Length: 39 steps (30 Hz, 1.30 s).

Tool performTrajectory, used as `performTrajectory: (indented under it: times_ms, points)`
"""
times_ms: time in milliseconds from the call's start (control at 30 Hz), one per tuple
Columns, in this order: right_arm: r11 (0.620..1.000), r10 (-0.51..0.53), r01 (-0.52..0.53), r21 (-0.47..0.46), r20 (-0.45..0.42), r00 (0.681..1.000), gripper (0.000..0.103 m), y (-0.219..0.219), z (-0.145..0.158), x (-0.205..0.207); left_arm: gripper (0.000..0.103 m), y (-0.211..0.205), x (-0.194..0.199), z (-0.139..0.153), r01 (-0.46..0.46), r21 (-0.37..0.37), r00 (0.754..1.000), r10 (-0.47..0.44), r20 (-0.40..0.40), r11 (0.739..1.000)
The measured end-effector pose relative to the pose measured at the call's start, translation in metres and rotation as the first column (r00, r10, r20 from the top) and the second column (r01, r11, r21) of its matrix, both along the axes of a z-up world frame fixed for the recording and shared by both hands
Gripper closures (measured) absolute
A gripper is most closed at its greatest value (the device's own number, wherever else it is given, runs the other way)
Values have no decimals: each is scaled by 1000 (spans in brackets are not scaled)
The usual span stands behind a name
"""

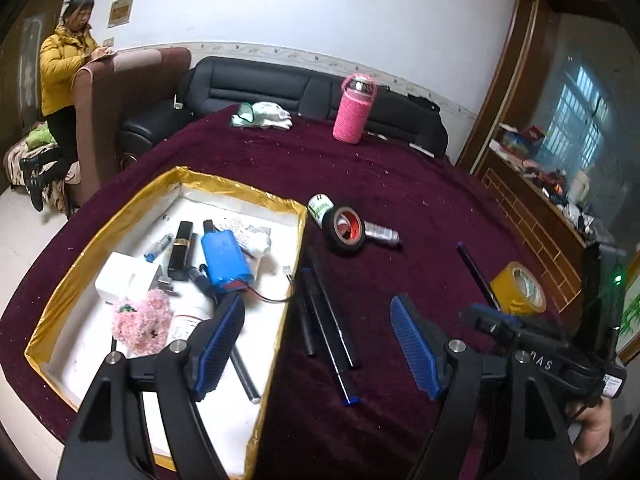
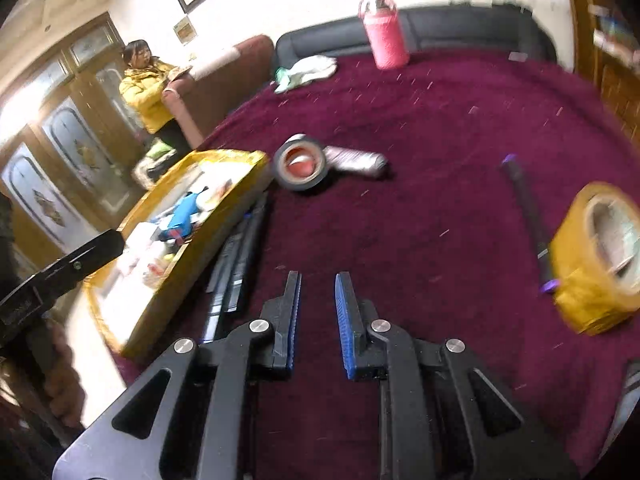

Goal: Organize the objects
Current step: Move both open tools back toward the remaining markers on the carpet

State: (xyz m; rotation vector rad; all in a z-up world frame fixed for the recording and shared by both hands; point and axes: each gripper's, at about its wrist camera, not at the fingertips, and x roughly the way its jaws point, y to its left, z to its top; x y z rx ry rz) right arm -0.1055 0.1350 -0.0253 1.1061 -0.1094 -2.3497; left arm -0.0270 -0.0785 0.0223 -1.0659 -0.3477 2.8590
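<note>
Maroon cloth covers the surface under both of my tools. My left gripper (image 1: 318, 328) hangs released, nothing between its fingers, over the edge of the gold-rimmed box (image 1: 176, 178) and the pens (image 1: 332, 320) beside it; only this view shows "DAS" on the other tool. My right gripper (image 2: 316, 320) is narrowed, empty. Farther: yellow tape (image 2: 596, 256), black tape (image 2: 302, 164), pink bottle (image 2: 384, 34).

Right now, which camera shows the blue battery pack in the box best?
The left wrist view: the battery pack lies sharp and nearly whole in the box, its red wire showing. The right wrist view gives only a blurred blue patch past the box rim.
</note>
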Motion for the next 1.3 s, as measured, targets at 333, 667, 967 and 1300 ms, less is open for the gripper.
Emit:
performTrajectory:
  times_ms: [333,667,967,1300]
  points:
    - [999,-33,34,27,-32,999,85,16,-6,-2,28,22,-20,-24,55,-22,989,-51,137,998]
    - [997,-42,43,59,-22,999,72,32,-7,-14,29,38,-53,-38,85,-6,972,-81,222,996]
    - [994,-73,75,73,-33,997,72,48,-1,-19,58,61,-77,-60,150,-69,952,-126,278,986]
    - [959,-186,185,217,-15,982,72,53,5,-82,90,45,-77,-72,183,-61,936,-155,317,981]
